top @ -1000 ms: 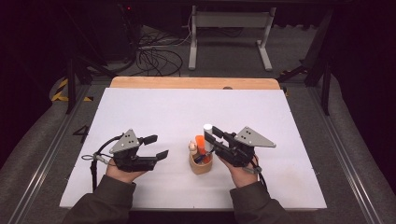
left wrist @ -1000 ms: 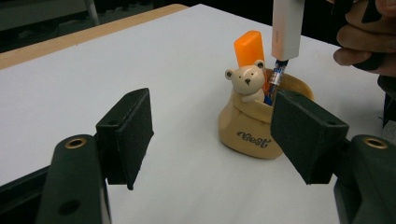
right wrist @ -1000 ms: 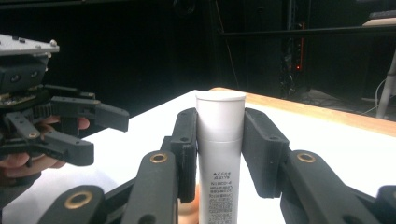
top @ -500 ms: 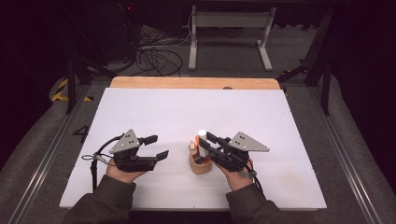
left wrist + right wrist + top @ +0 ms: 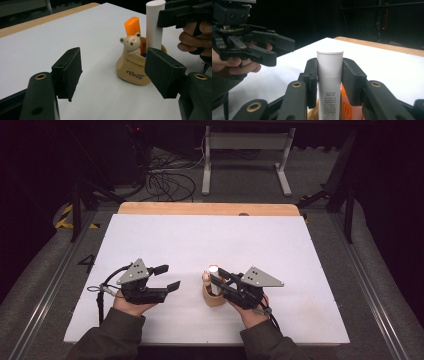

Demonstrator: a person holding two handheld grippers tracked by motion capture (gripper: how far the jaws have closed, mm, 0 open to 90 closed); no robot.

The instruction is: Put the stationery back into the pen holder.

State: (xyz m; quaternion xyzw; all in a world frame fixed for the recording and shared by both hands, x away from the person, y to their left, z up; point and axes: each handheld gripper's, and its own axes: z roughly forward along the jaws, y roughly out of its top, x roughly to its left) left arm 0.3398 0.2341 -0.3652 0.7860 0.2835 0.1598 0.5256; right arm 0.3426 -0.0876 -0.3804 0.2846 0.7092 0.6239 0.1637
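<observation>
Since a second ago: right gripper shifted leftward in the high view, from beside the holder to directly over it, carrying the white tube along. Now clamped on that tube, jaws pressed to both its sides just below the cap, as plain in the right gripper view. Tube upright, its lower end dipped into the mouth of the tan bear-shaped holder, next to the orange marker already standing inside. Probably means the insertion is nearly done: tube aligned with the opening and partly down, release likely the remaining step. Depth of seating hidden behind the holder's rim, so cannot tell whether bottomed out.

Holder sitting low and centre in the high view, on the white desk, between the two hands.

Left gripper unchanged across that second: resting lower left of the high view, jaws spread wide and empty, aimed toward the holder without touching it. Left hand wrapped under the tool, forearm entering from the bottom edge. Right hand likewise low, wrist angled so the jaws point up-left in frame toward the holder.
</observation>
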